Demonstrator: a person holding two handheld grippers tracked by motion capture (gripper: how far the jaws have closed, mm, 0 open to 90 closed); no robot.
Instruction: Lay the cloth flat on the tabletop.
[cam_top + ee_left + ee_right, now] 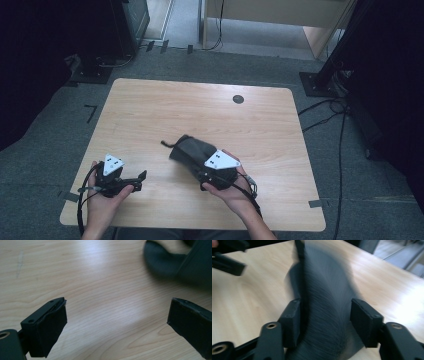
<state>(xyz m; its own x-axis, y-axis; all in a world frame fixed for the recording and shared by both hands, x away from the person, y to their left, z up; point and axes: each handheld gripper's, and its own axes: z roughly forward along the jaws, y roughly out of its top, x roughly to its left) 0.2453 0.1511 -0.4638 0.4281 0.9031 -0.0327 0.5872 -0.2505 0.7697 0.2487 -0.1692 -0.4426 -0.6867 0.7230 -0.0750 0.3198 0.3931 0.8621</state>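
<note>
1. The dark fabric pouch (192,152) is lying at lower centre of the high view on the wooden surface (150,110), its near end under the right gripper (325,322).
2. Right jaws are standing apart with cloth running between them; the left pad is touching it, the right pad is showing a gap. Not yet pinching.
3. Left gripper (137,179) is resting at lower left, jaws spread wide, holding nothing, apart from the pouch.
4. Risk: closing on one loose layer, so the cloth is slipping out when lifted.
5. Risk: the pouch is blurring in the right gripper view; a fast pull could be dragging it off the near edge.
</note>
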